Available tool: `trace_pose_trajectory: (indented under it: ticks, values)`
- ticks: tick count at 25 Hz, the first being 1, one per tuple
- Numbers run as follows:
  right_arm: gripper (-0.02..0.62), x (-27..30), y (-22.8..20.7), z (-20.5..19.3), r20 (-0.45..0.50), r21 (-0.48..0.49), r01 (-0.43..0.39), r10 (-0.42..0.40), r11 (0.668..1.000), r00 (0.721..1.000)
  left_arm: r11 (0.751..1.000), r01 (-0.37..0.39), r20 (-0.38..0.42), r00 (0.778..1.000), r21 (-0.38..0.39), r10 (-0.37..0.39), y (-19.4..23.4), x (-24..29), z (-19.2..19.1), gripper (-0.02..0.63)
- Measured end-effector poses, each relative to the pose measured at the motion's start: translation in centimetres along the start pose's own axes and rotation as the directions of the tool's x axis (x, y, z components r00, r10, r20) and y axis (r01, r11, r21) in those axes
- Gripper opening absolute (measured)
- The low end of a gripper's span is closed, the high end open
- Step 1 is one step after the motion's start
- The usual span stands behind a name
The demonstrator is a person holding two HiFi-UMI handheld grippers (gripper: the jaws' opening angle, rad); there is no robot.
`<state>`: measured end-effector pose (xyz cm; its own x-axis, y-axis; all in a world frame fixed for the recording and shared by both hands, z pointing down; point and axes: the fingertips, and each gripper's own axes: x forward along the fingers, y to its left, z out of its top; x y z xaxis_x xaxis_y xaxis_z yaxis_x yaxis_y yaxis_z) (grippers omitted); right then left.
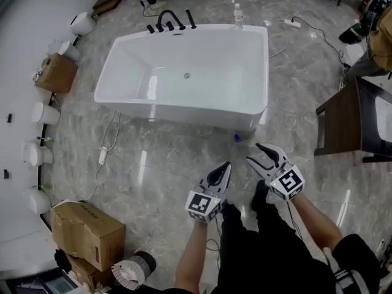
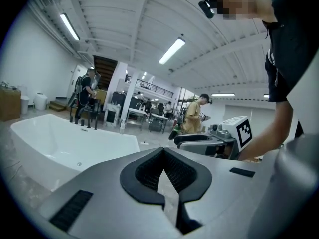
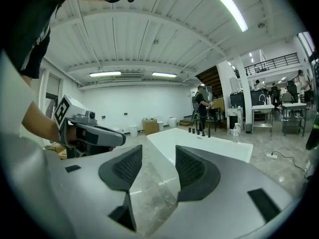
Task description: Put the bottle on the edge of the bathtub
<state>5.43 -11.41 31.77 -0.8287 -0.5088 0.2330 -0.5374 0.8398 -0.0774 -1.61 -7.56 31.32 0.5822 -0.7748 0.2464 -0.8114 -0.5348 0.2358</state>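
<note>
A clear plastic bottle (image 1: pixel 237 16) stands upright at the far right corner of the white bathtub (image 1: pixel 184 109); whether it rests on the rim or on the floor behind it, I cannot tell. The same bottle (image 3: pixel 236 132) is small and far off in the right gripper view, and the bottle (image 2: pixel 121 125) is also far off in the left gripper view. Both grippers hover over the floor on the tub's near side, well short of it. My left gripper (image 1: pixel 223 171) (image 2: pixel 163 156) is shut on nothing. My right gripper (image 1: pixel 263 155) (image 3: pixel 158 166) is open and empty.
Black taps (image 1: pixel 171 22) stand on the tub's far rim. Cardboard boxes (image 1: pixel 86 228) sit near left, with another box (image 1: pixel 56 72) and white tubs along the left wall. A dark table (image 1: pixel 343 124) stands right. A cable and power strip (image 1: pixel 103 156) lie on the floor.
</note>
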Motion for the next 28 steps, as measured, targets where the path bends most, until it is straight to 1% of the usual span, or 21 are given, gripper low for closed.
trace_pose_trajectory:
  ticks: [3,6,9,11,14,16,20,24,28]
  values:
    - [0.198,-1.7,0.5,2.9,0.028,-0.002,-0.003,0.003,1.000,1.000,1.000,-0.019,0.028,0.999,-0.009,0.019,-1.2,-0.5,2.5,0.012]
    - [0.167,-3.0,1.4,5.3,0.042,-0.016,-0.019,0.019,1.000,0.999,1.000,-0.030,0.066,0.997,-0.002,0.030,-2.3,-1.0,4.6,0.012]
    - [0.122,-4.1,1.9,7.1,0.056,-0.043,-0.035,0.038,0.998,0.998,0.999,-0.045,0.107,0.993,0.003,0.045,-3.3,-1.0,6.7,0.012]
    - [0.084,-5.0,2.5,7.9,0.047,-0.051,-0.038,0.041,0.998,0.998,0.999,-0.051,0.127,0.991,-0.013,0.052,-4.2,-1.4,7.5,0.012]
    - [0.029,-6.5,3.2,8.5,0.056,-0.029,-0.024,0.026,0.999,0.998,0.998,-0.062,0.146,0.987,-0.030,0.066,-5.4,-2.3,7.9,0.012]
    - [0.015,-7.4,3.2,8.6,0.070,-0.017,-0.020,0.022,1.000,0.997,0.997,-0.064,0.159,0.985,-0.038,0.069,-6.2,-2.5,8.0,0.012]
    - [0.014,-8.6,3.5,7.9,0.065,-0.022,-0.040,0.042,0.999,0.997,0.997,-0.071,0.166,0.983,-0.029,0.075,-7.3,-3.1,7.8,0.011]
    - [0.014,-9.0,3.7,7.8,0.069,0.037,-0.025,0.023,0.999,0.997,0.997,-0.068,0.171,0.983,-0.024,0.071,-7.5,-4.2,7.9,0.012]
    - [0.014,-8.9,6.7,7.8,0.079,0.049,0.007,-0.010,0.999,0.997,0.999,-0.041,0.158,0.987,-0.006,0.041,-7.5,-7.7,7.0,0.012]
